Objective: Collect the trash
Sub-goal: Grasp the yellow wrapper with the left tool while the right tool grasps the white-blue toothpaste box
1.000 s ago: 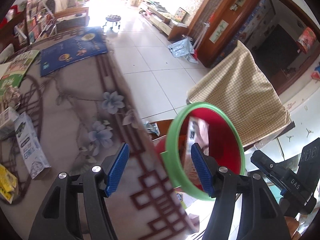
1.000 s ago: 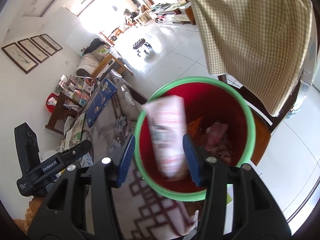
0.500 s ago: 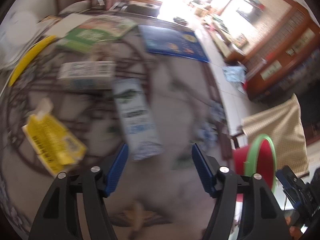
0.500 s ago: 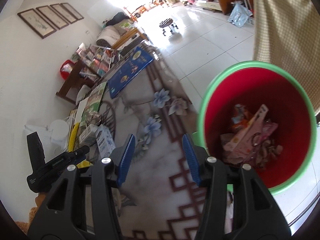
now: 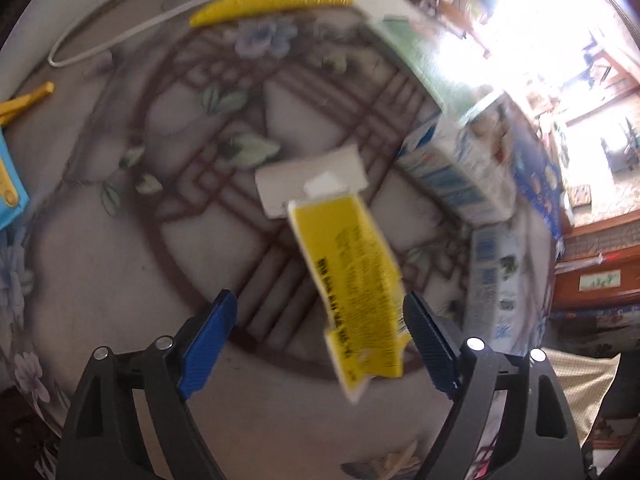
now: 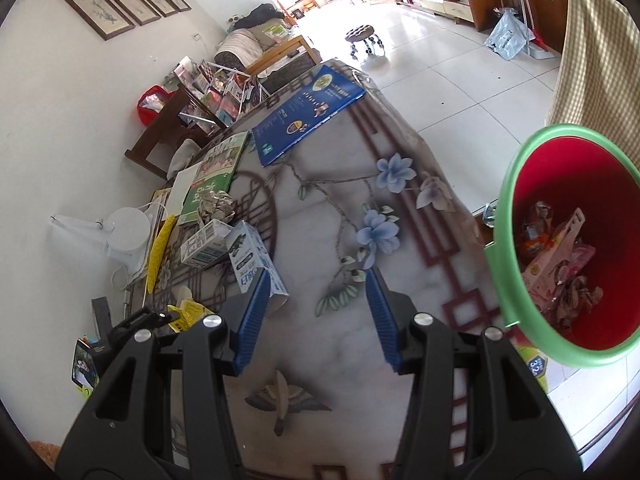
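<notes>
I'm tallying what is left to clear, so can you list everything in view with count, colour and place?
flattened yellow carton: one, yellow with white flap, on the cloth between the left gripper's opening jaws, not gripped
blue-and-white cardboard boxes: two, lying together mid-table
crumpled silver foil ball: one, beside the green book
green book: one, far table side
flat blue box: one, far table end
yellow plastic strip: one, along the table's wall edge
white round device: one, against the wall
red bucket with green rim: one, off the table edge, wrappers inside
floral tablecloth: one, grey with blue flowers
left gripper: blue pads, over the carton
right gripper: blue pads, empty, over bare cloth
</notes>
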